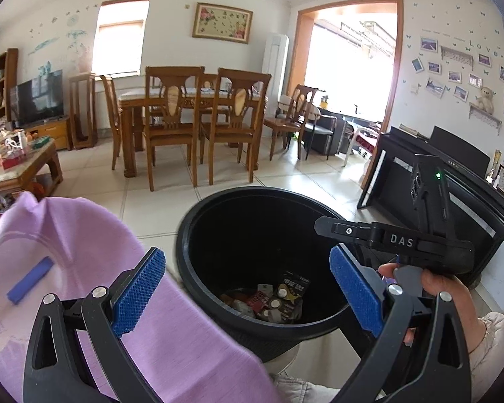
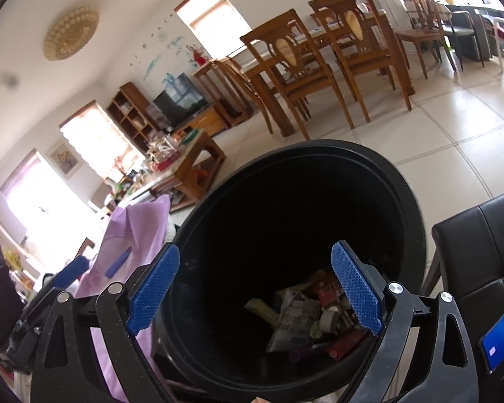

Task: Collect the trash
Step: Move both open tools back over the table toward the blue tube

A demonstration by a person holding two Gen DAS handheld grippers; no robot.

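A black trash bin (image 1: pixel 252 268) is seen from two gripper-mounted cameras in a tiled living and dining room. The left gripper (image 1: pixel 248 288) is held over the bin's near rim with its blue-padded jaws spread wide and nothing between them; the right gripper (image 2: pixel 257 290) is likewise poised above the bin's mouth, its jaws wide apart and empty. Collected trash (image 2: pixel 316 322) lies at the bottom of the bin (wrappers, crumpled paper and small round pieces can be made out). In the left view, the right gripper's black body (image 1: pixel 403 241) is seen at 3 o'clock of the bin, gripped by a person's hand (image 1: pixel 440 288). A lilac cloth (image 1: pixel 67 252) is spread at 9 o'clock of the bin, touching its side, with a small blue bar (image 1: pixel 30 280) lying on it. Wooden dining chairs (image 1: pixel 198 124) and a table stand at 12 o'clock, well apart from the bin, and a black piano (image 1: pixel 453 174) is set at 2 o'clock.
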